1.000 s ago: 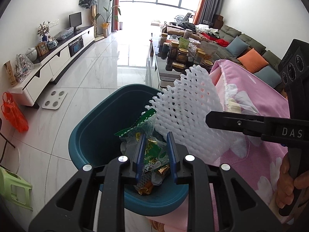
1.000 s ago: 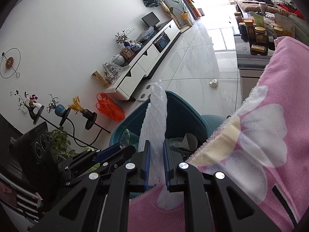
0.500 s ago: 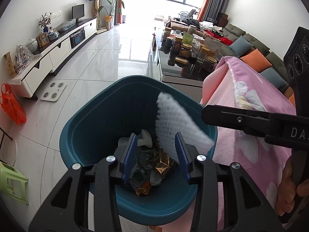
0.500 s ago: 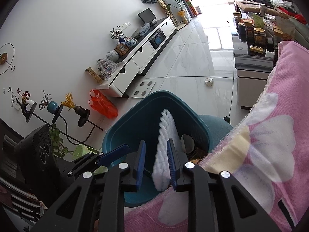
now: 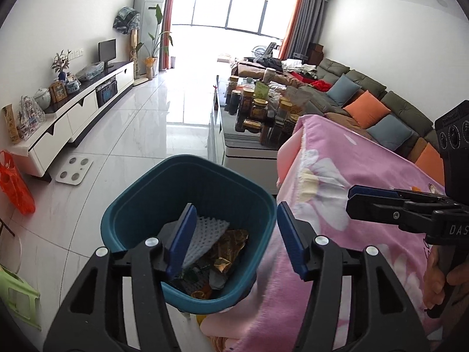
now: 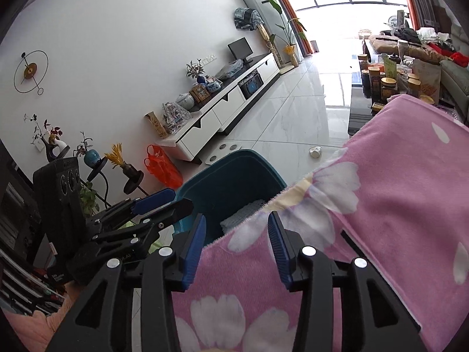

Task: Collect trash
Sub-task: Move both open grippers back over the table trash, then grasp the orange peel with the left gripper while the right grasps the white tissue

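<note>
Trash sits in the teal bin (image 5: 187, 193) on the floor beside the pink flowered blanket (image 5: 351, 205): a white foam net (image 5: 205, 236) lies on top of crumpled wrappers (image 5: 225, 252), all of it well inside the rim. From the right wrist view, only a corner of that foam net (image 6: 249, 209) shows past the blanket's edge.

Your left tongs (image 5: 233, 236) hang above the bin with their jaws spread; they have just been opening, and nothing is between the blue pads. Your right tongs (image 6: 236, 246) are likewise released, jaws just opened, hovering over the blanket's edge near the bin with nothing clamped between them. In the left wrist view those right tongs (image 5: 356, 196) reach in from the right, above the blanket, and part of your hand (image 5: 439, 281) shows on their handle.

You appear to be at the end of a drop-off step: both pieces look delivered and both tongs are free. The next move is likely to pull both tongs back from the bin and look for more litter. No loose trash is clearly visible on the blanket from here; a small pale object (image 6: 315, 152) lies on the tiled floor, but what it is cannot be told. The crowded worktop (image 5: 252, 143) beyond holds jars, not obvious rubbish.
</note>
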Demonstrator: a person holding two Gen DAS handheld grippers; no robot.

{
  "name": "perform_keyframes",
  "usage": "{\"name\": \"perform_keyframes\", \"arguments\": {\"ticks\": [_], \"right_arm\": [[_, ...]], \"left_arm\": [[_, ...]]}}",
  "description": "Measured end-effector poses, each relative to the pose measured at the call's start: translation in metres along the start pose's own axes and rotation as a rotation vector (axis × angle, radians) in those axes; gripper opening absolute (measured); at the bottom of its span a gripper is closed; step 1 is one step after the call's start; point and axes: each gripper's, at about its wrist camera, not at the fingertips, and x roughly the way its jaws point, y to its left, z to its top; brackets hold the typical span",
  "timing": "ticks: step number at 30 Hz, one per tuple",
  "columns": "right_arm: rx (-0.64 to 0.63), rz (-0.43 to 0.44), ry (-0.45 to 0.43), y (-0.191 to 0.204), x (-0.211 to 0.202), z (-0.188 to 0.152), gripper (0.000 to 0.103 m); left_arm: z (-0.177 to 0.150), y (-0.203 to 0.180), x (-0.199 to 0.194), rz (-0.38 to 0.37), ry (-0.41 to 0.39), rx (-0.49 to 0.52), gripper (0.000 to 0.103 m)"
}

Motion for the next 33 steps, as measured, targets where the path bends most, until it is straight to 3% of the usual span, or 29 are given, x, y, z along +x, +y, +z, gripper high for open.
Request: {"name": "perform_keyframes", "arguments": {"ticks": [5,8,17,24,33], "right_arm": [[0.036,-0.066,-0.087,-0.031,-0.074,-0.033,0.043],[0.091,-0.150,-0.146,-0.054,-0.117,-0.059,0.043],[0.287,-0.421,-0.271,-0.115,-0.224,-0.139,0.043],[0.408,-0.600,-0.360,-0.152,-0.287,-0.174,0.044],[0.562,-0.722,-0.404,-0.215,-0.335,-0.203,0.052]], "left_arm": [[-0.003,-0.062,-0.022,-0.130,-0.033,0.117,0.062],[-0.006,-0.107,-0.025,-0.224,-0.035,0.187,0.066],[-0.027,-0.236,0.002,-0.450,0.093,0.372,0.067],[-0.027,-0.309,0.042,-0.461,0.147,0.464,0.067],[-0.004,-0.335,0.087,-0.374,0.186,0.483,0.067]]}}
